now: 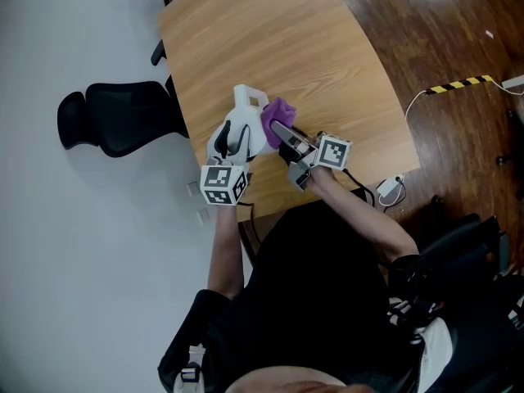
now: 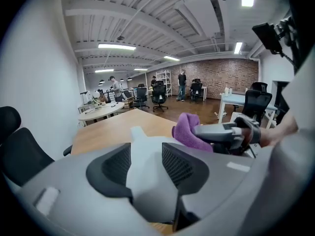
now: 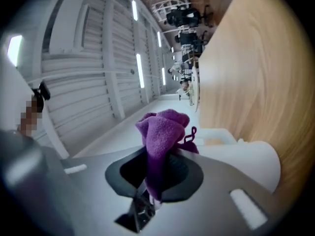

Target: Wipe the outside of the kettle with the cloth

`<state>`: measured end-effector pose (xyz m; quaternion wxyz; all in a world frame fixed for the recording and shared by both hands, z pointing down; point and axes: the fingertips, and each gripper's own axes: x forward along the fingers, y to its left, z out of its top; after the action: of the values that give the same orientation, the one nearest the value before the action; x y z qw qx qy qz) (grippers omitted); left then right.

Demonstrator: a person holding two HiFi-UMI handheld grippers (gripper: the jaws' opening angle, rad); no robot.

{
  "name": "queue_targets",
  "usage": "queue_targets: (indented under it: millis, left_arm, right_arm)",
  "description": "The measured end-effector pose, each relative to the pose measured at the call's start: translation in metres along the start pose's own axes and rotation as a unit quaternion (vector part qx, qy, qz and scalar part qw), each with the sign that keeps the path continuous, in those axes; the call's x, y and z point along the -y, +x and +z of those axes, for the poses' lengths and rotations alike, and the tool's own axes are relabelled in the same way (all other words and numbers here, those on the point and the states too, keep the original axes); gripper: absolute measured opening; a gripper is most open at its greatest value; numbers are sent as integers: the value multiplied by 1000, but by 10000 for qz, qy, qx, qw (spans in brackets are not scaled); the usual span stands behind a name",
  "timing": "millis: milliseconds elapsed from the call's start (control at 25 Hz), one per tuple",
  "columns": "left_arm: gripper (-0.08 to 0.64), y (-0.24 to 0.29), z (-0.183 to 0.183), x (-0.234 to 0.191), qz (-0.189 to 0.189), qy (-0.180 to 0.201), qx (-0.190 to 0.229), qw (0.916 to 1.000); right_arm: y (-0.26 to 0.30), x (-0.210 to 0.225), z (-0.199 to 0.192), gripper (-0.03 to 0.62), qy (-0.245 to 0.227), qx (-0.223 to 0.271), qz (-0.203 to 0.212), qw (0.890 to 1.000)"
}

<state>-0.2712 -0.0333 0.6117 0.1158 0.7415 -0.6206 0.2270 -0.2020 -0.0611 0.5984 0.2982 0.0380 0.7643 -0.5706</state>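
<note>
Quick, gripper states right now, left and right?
Left gripper: closed on the white plastic kettle.
Right gripper: closed, holding the crumpled purple cloth.

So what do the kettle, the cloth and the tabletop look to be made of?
The kettle: smooth white plastic, by its even matte sheen, though coated metal is possible. The cloth: purple fleece or microfibre, with a fuzzy nap showing. The tabletop: light wood grain, probably laminate or veneer, lightly glossy.

My fuzzy purple fleece cloth (image 3: 160,132) looks matt; the white plastic kettle (image 1: 246,105) is smooth, faintly glossy; the pale wooden tabletop (image 1: 270,39) is grained, satin.
</note>
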Motion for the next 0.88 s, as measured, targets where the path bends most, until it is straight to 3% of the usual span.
queue_targets:
  millis: [120,200,320,440,520,560,600,680,720,800,880]
  left_arm:
    - [38,-1,4,4,10,110,75,9999]
    - [37,-3,5,4,46,148,109,9998]
    - [38,-5,4,5,45,158,128,9998]
    - [38,-5,3,4,40,171,145,9997]
    - [38,-5,3,4,49,180,156,9997]
    - [38,-6,3,4,50,188,163,9997]
    - [38,-6,4,5,48,201,174,9996]
    - [40,-5,7,6,52,235,198,9995]
    - [40,-5,8,7,58,251,204,9995]
    - [40,-8,8,8,60,278,190,9994]
    - [40,-13,8,8,52,287,157,9995]
  right_arm:
    - [-33,68,-16,51,482,157,-995,9937]
    - [-64,130,-35,51,919,100,-1921,9770]
    - [-105,207,-59,49,1109,-403,-3172,9410]
    - [-112,224,-63,51,1025,-912,-3561,9243]
    - [-103,210,-56,51,1019,-1025,-3472,9266]
    - [-94,194,-47,51,1015,-954,-3241,9357]
    - [-78,170,-34,51,943,-823,-2841,9506]
    - [-33,97,-1,51,546,-590,-1651,9830]
    - [-12,57,11,51,306,-562,-1050,9924]
    - [18,4,15,51,-15,-741,-284,9968]
    - [28,4,2,51,44,-1006,-156,9948]
